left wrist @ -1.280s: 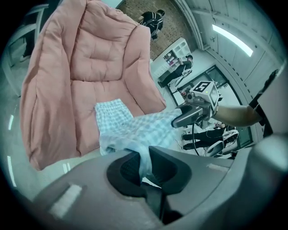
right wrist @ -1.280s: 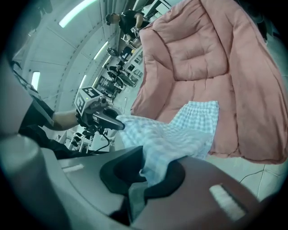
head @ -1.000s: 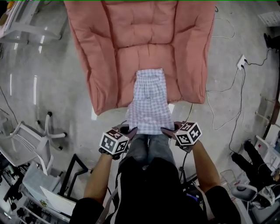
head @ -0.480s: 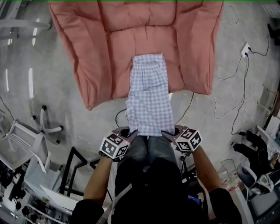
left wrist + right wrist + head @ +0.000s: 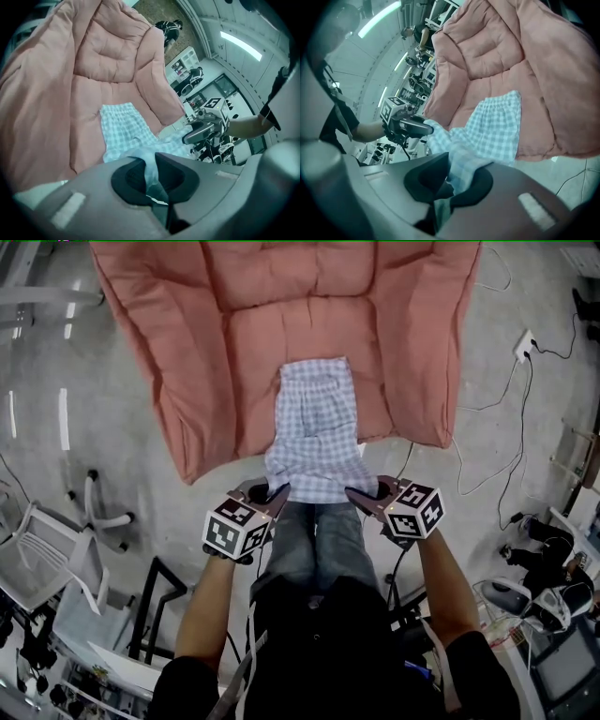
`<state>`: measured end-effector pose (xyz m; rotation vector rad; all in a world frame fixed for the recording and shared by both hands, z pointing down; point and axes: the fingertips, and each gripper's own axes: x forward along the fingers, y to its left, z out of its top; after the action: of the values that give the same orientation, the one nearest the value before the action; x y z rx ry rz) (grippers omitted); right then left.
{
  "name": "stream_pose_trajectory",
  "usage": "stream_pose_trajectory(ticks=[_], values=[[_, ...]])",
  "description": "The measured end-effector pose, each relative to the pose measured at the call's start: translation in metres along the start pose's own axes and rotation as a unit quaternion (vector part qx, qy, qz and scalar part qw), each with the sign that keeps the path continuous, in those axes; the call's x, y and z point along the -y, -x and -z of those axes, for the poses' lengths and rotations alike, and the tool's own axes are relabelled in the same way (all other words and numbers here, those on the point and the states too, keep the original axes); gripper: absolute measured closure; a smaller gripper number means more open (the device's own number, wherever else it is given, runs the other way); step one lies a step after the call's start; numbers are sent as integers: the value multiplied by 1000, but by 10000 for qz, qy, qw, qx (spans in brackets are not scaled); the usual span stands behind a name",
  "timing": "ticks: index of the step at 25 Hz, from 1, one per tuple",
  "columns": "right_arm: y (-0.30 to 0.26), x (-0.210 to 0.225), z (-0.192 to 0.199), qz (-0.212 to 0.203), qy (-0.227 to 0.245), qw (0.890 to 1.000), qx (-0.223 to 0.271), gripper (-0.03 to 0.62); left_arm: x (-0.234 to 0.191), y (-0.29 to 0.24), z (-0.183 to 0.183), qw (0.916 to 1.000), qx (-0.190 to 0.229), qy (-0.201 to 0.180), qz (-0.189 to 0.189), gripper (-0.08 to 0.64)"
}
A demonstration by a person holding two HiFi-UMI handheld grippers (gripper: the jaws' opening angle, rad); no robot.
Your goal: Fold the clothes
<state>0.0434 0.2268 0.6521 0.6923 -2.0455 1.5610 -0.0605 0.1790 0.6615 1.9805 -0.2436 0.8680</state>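
Our left tool (image 5: 272, 494) and right tool (image 5: 362, 497) each pinch a near corner of the checked garment (image 5: 314, 418), probably to fold it forward.

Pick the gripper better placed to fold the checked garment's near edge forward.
Neither leads: left gripper and right gripper are each shut on a near corner of the checked garment, level with each other. Probably both should carry it together over the pink quilt.

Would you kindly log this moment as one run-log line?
left gripper: shut on checked garment, near left corner | right gripper: shut on its near right corner | far end: on pink quilt
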Motion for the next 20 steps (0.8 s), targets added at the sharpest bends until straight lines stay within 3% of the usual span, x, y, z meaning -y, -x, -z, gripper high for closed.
stream_pose_trajectory(ticks=[9, 20], values=[[5, 51, -93, 605, 290, 9964, 523, 572, -47, -8, -88, 9972, 444, -218, -552, 535], [-9, 108, -170, 1246, 426, 9888, 702, 572, -109, -23, -149, 9901, 932, 302, -1002, 534]])
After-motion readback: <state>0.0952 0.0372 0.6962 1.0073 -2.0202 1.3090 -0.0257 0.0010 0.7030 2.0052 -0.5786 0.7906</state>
